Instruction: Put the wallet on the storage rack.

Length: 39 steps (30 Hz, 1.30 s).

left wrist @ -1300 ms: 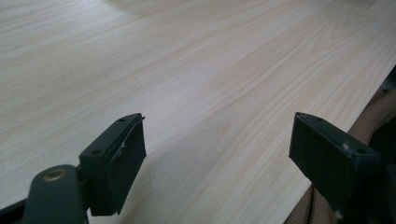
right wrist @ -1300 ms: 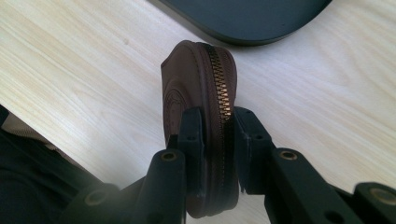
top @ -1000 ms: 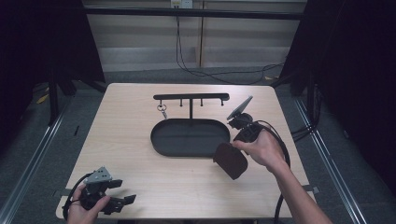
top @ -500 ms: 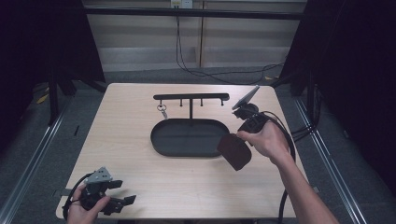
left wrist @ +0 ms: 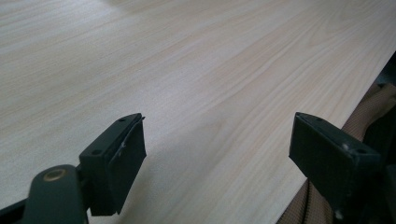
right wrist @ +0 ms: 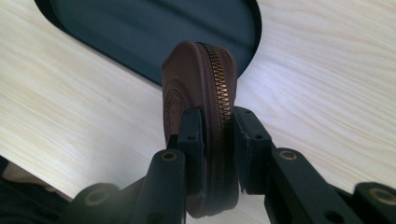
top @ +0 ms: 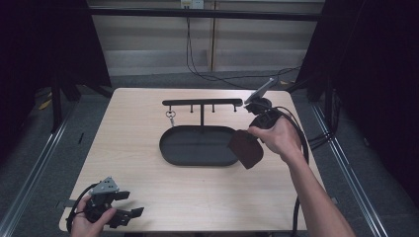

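Right tongs (right wrist: 218, 154) are clamped on the brown zip pouch (right wrist: 201, 93) and have lifted it off the bench (top: 148, 197), now hovering by the black tray's (top: 197, 153) right end. Probably going in there next. Left tongs (left wrist: 219, 154) sit open, near-left.

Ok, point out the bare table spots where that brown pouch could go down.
Free: the wide strip between the black oval tray and the table's left edge, and the near band between the tray and the left gripper. Crowded: the far right corner, where the right gripper holds the brown zip pouch beside the hook rack.
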Each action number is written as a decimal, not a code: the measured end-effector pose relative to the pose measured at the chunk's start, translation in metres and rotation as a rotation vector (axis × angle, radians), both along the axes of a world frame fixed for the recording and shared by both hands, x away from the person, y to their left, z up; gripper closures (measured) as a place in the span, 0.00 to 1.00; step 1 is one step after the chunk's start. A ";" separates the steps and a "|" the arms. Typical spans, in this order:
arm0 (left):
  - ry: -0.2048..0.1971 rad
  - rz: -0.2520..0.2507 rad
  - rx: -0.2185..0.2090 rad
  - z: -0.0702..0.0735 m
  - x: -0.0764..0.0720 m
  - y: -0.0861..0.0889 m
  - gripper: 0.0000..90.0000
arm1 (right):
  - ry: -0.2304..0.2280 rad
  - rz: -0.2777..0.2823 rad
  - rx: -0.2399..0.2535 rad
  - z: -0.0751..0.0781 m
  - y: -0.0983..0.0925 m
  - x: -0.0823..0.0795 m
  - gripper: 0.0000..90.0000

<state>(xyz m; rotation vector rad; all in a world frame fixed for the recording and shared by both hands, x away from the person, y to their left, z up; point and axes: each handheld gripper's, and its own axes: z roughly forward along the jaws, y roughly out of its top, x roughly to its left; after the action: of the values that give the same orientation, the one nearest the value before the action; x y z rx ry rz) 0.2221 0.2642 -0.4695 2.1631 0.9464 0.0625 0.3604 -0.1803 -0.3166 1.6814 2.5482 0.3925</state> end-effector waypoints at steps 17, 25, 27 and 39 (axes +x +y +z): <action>0.003 -0.003 -0.004 0.000 0.000 0.000 0.20 | 0.006 -0.077 0.081 -0.006 -0.007 0.026 0.83; 0.004 -0.002 -0.007 0.000 0.000 0.001 0.20 | -0.013 -0.118 0.146 -0.013 -0.011 0.033 0.83; 0.004 -0.005 -0.010 0.000 0.000 0.000 0.20 | -0.021 -0.134 0.161 -0.015 -0.012 0.035 0.83; -0.002 0.001 -0.010 0.000 0.000 0.001 0.20 | -0.032 -0.188 0.295 -0.035 -0.015 0.040 0.83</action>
<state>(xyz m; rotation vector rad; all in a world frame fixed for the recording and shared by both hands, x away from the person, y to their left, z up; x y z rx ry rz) 0.2217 0.2656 -0.4691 2.1530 0.9447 0.0599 0.4006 -0.1953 -0.3515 1.9699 2.3742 0.8056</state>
